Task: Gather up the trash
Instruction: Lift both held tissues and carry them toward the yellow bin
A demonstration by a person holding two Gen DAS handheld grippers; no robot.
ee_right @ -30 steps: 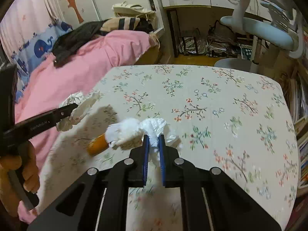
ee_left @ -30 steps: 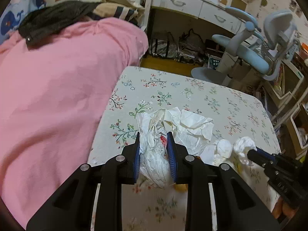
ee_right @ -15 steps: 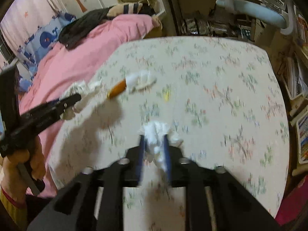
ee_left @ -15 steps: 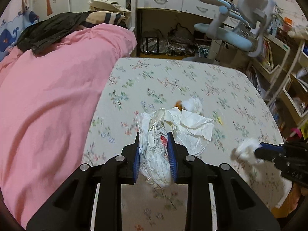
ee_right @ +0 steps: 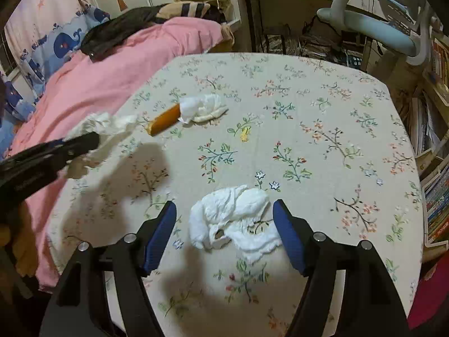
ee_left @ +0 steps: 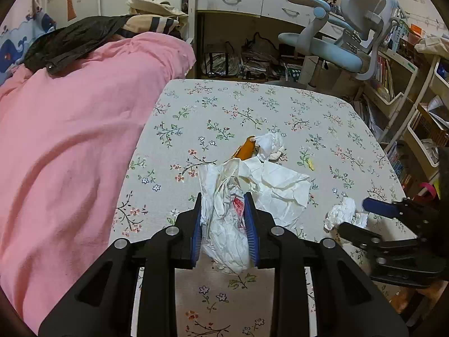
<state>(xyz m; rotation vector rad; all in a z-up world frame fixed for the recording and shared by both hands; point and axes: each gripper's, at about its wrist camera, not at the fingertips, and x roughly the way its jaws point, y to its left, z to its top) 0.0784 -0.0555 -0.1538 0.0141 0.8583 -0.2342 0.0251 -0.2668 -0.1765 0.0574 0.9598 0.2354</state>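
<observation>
My left gripper (ee_left: 224, 199) is shut on a crumpled white plastic bag (ee_left: 280, 188) with red print, held above the floral tablecloth (ee_left: 252, 106). The right wrist view shows that gripper (ee_right: 84, 143) and bag (ee_right: 109, 123) at the left. My right gripper (ee_right: 224, 205) is opening. A white tissue wad (ee_right: 233, 219) lies on the cloth between its blue pads, touching neither. The left wrist view shows it (ee_left: 341, 213) beside the right gripper (ee_left: 362, 217). Farther out lie an orange tube (ee_right: 164, 120) under another tissue (ee_right: 202, 106), and a small yellow scrap (ee_right: 245, 134).
A bed with a pink blanket (ee_left: 70, 140) runs along the table's left side. A pale blue desk chair (ee_left: 336, 50) and a desk with drawers (ee_left: 233, 0) stand beyond the far edge. Bookshelves (ee_left: 407, 98) line the right.
My right gripper pulled back from the orange tube toward the near edge, opened and let go of the tissue wad. My left gripper shifted sideways, still holding the bag.
</observation>
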